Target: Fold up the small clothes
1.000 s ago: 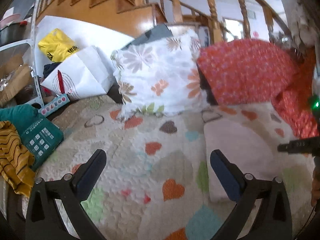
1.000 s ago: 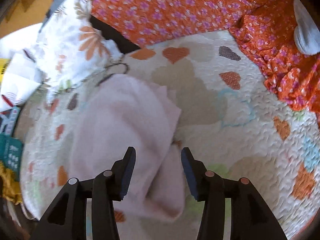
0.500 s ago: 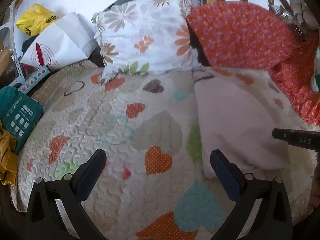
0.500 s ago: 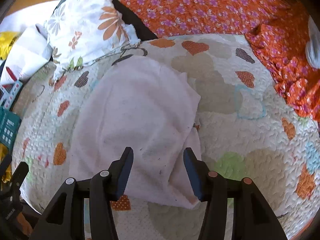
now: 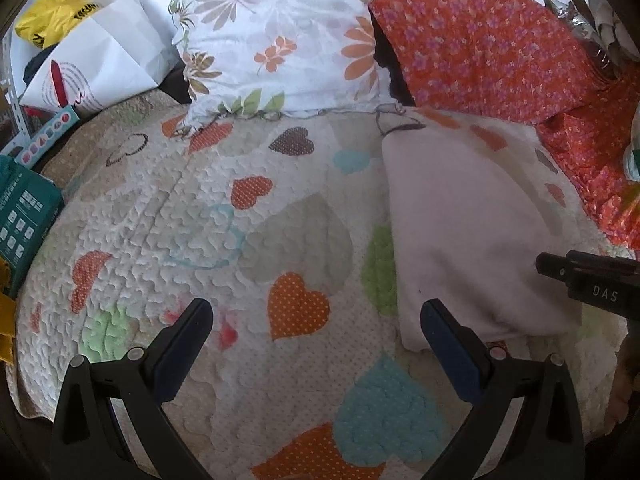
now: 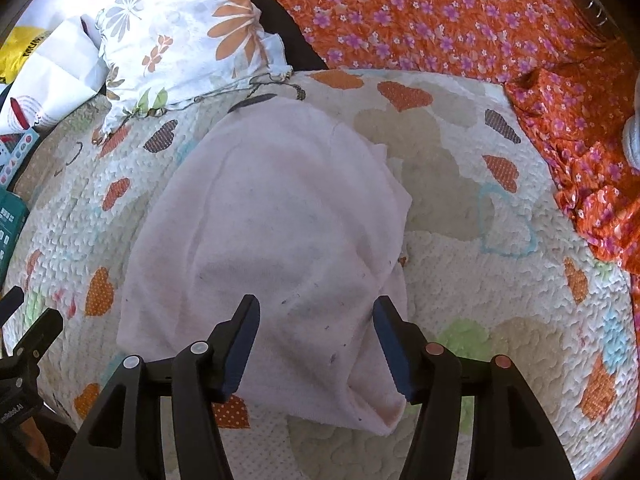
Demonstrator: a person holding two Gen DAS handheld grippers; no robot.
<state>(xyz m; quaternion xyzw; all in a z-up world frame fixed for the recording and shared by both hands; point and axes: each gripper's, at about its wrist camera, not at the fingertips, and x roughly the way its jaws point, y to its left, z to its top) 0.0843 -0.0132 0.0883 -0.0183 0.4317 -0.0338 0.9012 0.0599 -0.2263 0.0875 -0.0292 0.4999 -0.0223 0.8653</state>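
Observation:
A pale pink small garment (image 6: 276, 236) lies flat, partly folded, on the heart-patterned quilt (image 6: 472, 264). It also shows in the left wrist view (image 5: 468, 232) at the right. My right gripper (image 6: 316, 324) is open and empty, held above the garment's near end. My left gripper (image 5: 316, 324) is open and empty above the quilt (image 5: 224, 216), left of the garment, with its right finger (image 5: 448, 344) near the garment's near left corner. The right gripper's body (image 5: 592, 280) shows at the right edge of the left wrist view.
A white floral pillow (image 5: 280, 44) and an orange floral cushion (image 5: 480, 48) lie at the far side. An orange floral cloth (image 6: 580, 128) lies at the right. A white paper bag (image 5: 100, 64), a yellow bag (image 5: 52, 12) and a teal box (image 5: 20, 216) sit at the left.
Both grippers have risen and tilted down towards the quilt, so the stair rail has left the view. The garment now shows whole and lies still. Both stay open.

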